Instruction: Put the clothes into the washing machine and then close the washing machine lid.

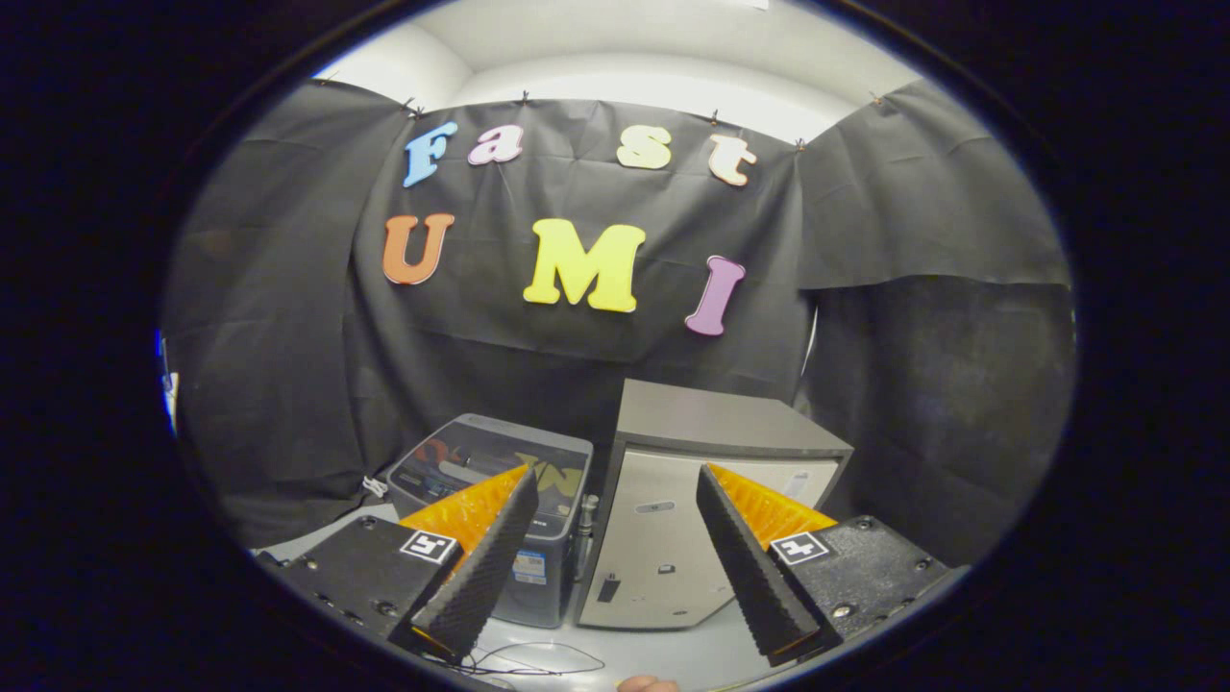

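A small grey washing machine (500, 481) with a dark glossy lid lying flat on top stands on the white table, just beyond my left finger. My gripper (617, 490) is open, its fingers (485, 548) spread wide with nothing between them. The machine sits ahead and to the left of the gap, partly hidden by the left finger. No clothes can be seen.
A silver-grey metal box (692, 500) like a safe stands right of the washing machine, straight ahead between the fingers. The white table (663, 654) carries a thin black wire (538, 663) near the fingers. A fingertip of a person's hand (646, 684) peeks in below.
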A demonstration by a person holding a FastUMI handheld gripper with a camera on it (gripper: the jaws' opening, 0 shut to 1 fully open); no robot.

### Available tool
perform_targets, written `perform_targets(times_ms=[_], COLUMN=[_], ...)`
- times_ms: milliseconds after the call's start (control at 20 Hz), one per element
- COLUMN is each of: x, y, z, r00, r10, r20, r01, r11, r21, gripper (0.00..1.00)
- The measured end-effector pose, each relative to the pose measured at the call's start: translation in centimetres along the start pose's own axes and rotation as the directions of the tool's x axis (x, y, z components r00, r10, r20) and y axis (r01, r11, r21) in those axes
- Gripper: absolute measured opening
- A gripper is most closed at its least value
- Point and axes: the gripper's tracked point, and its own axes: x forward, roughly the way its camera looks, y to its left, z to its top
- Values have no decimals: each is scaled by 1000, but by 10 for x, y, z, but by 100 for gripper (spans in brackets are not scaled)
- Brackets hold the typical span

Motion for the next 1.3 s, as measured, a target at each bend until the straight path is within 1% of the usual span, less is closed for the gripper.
perform_targets(times_ms=[450,900,1300], x=[1,-5,-7], y=[-9,-28,-51], z=[-9,-16,-23], r00=[1000,999,996], r10=[10,28,89], r20=[-26,-18,-1], r01=[-9,-28,-89], r11=[1000,1000,996], r21=[8,0,-13], gripper=[100,100,100])
